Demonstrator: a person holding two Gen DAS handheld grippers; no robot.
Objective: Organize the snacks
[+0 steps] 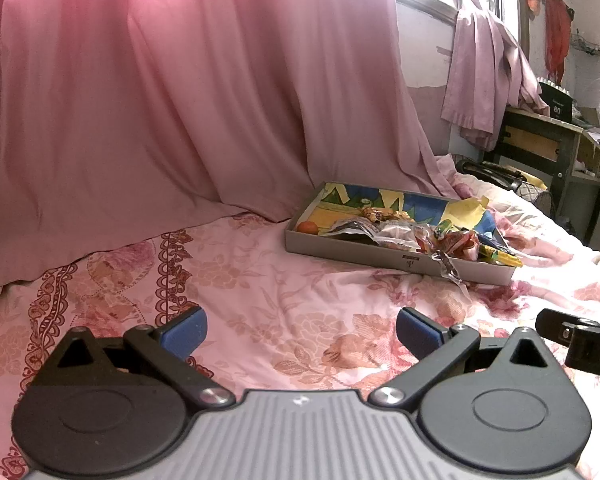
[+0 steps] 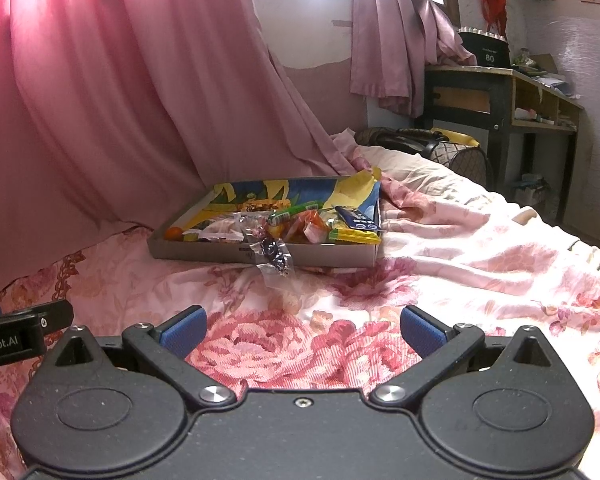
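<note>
Left wrist view: the left gripper (image 1: 300, 332) is held spread wide and empty, low over the floral bedsheet (image 1: 260, 280), well short of the shallow box (image 1: 340, 246). The snacks (image 1: 428, 236) are seen piled in that box, so they already lie gathered; one clear packet (image 1: 448, 266) is draped over its near wall.

Right wrist view: the right gripper (image 2: 302, 332) is likewise held wide and empty, near side of the box (image 2: 204, 250). The packet (image 2: 276, 260) is seen hanging out, likely loosely dropped.
</note>
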